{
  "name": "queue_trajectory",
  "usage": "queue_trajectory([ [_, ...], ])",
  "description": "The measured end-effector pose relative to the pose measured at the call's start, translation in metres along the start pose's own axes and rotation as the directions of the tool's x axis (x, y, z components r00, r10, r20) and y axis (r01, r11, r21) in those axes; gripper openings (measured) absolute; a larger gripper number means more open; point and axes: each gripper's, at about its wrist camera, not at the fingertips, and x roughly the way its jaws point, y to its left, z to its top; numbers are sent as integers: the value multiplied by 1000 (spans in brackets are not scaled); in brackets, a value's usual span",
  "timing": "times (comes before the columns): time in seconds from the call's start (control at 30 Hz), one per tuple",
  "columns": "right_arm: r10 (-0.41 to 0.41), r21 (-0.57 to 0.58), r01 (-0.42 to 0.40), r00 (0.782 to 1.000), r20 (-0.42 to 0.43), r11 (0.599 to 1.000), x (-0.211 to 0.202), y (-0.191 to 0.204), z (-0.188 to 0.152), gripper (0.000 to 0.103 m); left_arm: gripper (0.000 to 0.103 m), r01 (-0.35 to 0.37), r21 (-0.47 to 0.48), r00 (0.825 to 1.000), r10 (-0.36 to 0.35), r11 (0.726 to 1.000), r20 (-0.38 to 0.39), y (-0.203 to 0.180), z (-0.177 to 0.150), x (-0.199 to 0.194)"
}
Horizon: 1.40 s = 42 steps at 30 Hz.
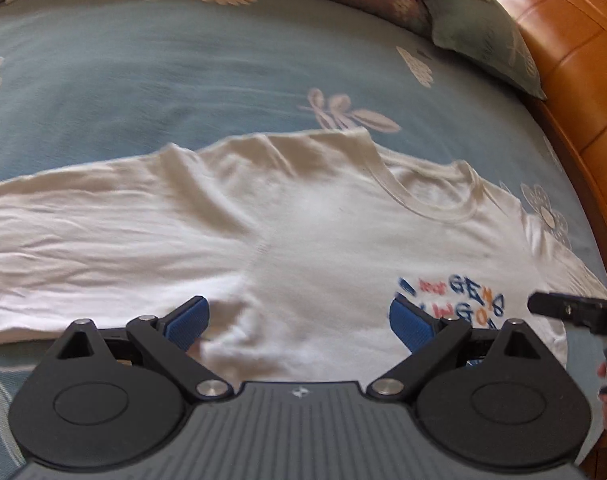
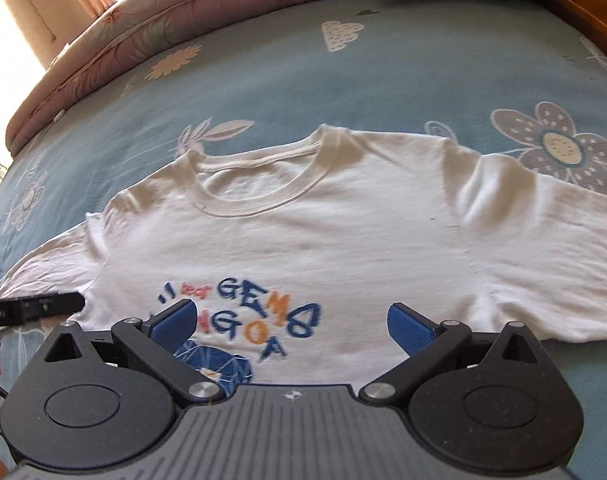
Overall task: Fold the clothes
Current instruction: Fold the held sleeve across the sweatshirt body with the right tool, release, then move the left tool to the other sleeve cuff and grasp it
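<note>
Both fisheye cameras sit low and close over the near edge of the bed (image 1: 183, 64), each looking forward along its own gripper toward the far edge. The left wrist view faces the white T-shirt's (image 1: 303, 240) left sleeve and chest; the right wrist view faces its printed chest and collar. The 2 views share the collar, print and headboard-side pillow (image 1: 483, 36).

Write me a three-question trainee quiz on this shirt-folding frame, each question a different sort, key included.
1. True or false: the left gripper is shut on a sleeve.
2. The white T-shirt lies: A) front up, spread flat; B) folded in half; C) bunched in a heap.
3. Fill in: the bedsheet under the shirt is light ____ with flower prints.

Key: 1 false, both it and the right gripper are open, holding nothing; 2 A; 3 blue.
</note>
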Motion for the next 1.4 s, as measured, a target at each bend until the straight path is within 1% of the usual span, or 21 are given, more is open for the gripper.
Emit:
queue_trajectory([
  [0.07,17,-23,-17,1000,-12,1000,7,16,0,103,96,-57,-27,998,57,998,14,27,9,-4],
  [0.13,34,-45,-35,999,-24,998,14,32,1,103,96,-91,-51,996,92,995,22,50,12,-5],
  [0.17,42,-55,-44,999,-30,998,18,39,1,103,96,-116,-68,993,116,991,3,61,12,-3],
  [0.2,47,-59,-49,998,-37,997,21,45,1,103,96,-127,-96,992,124,987,-36,74,10,1],
  [0.23,51,-62,-54,998,-45,997,25,50,1,103,96,-122,-116,992,116,986,-59,84,8,4],
  [0.27,53,-65,-57,997,-55,996,30,55,2,103,96,-99,-130,995,94,987,-46,90,3,1],
  [0.33,47,-69,-51,996,-70,996,36,62,3,103,96,-86,-140,996,83,986,-31,95,1,-8],
  [0.43,61,-67,-67,994,-86,996,41,73,4,103,96,-55,-219,997,64,974,33,110,-2,-30],
  [0.5,77,-64,-84,992,-96,994,43,80,6,103,96,-32,-322,995,60,946,76,133,-6,-47],
  [0.57,106,-60,-113,988,-113,992,47,89,6,103,96,-3,-428,993,52,904,103,159,-14,-58],
  [0.63,143,-44,-150,981,-131,988,52,97,6,103,96,54,-539,993,10,841,115,189,-26,-64],
  [0.67,161,-30,-167,977,-139,985,54,100,5,103,96,81,-592,991,-4,802,130,204,-33,-67],
  [0.73,195,1,-197,969,-154,980,60,107,4,103,96,99,-664,987,12,741,160,226,-47,-76],
  [0.87,236,46,-232,953,-188,972,71,120,0,103,96,98,-711,976,72,696,205,255,-65,-89],
  [0.93,245,40,-242,947,-206,969,76,130,-3,103,96,101,-736,972,92,670,217,267,-73,-90],
  [1.0,251,20,-253,942,-223,967,79,140,-5,103,96,132,-760,967,86,636,239,281,-83,-87],
  [1.1,243,-24,-256,940,-238,967,83,154,-4,103,98,224,-766,942,69,603,330,292,-96,-85],
  [1.13,236,-40,-253,941,-243,967,84,159,-4,103,99,246,-762,933,67,599,354,293,-100,-85],
  [1.23,235,-68,-259,939,-250,964,86,168,0,103,99,290,-737,908,68,610,414,297,-105,-83],
  [1.33,233,-82,-260,939,-251,962,88,174,4,103,99,336,-741,884,77,582,461,307,-107,-78],
  [1.4,228,-96,-259,940,-252,961,88,178,6,103,99,352,-736,873,80,579,481,312,-104,-76],
])
